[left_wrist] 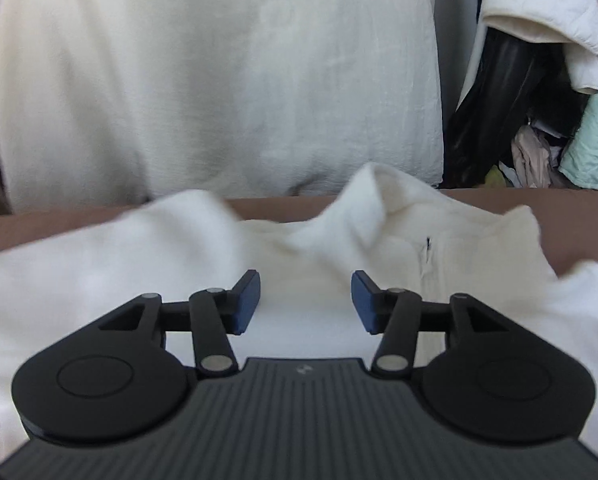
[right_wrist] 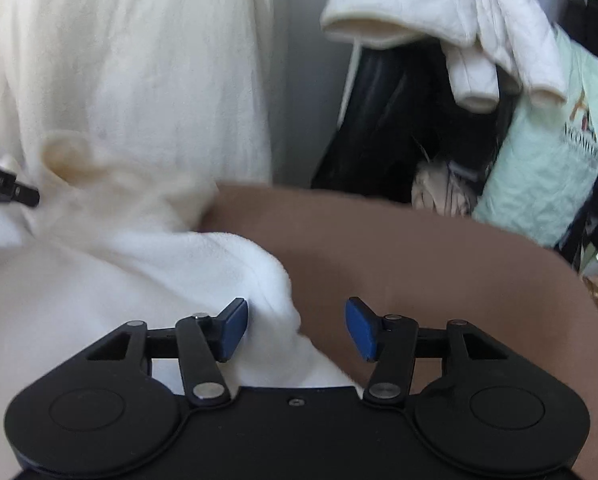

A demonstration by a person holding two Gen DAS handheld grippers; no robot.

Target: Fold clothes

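A cream fleece garment [left_wrist: 307, 264] with a short zip at the collar lies spread on the brown table [left_wrist: 499, 196]. My left gripper [left_wrist: 305, 302] is open and empty, just above the garment's middle. My right gripper [right_wrist: 297, 330] is open and empty over the garment's right edge [right_wrist: 259, 268], where the fleece meets the bare table [right_wrist: 419, 248]. A black part of the left tool [right_wrist: 7, 186] shows at the left edge of the right wrist view.
A person in a cream top [left_wrist: 219, 80] stands behind the table. At the back right is a pile of clothes: a quilted white piece [right_wrist: 439, 12], a mint-green item [right_wrist: 547, 168] and a black shiny item [left_wrist: 495, 100].
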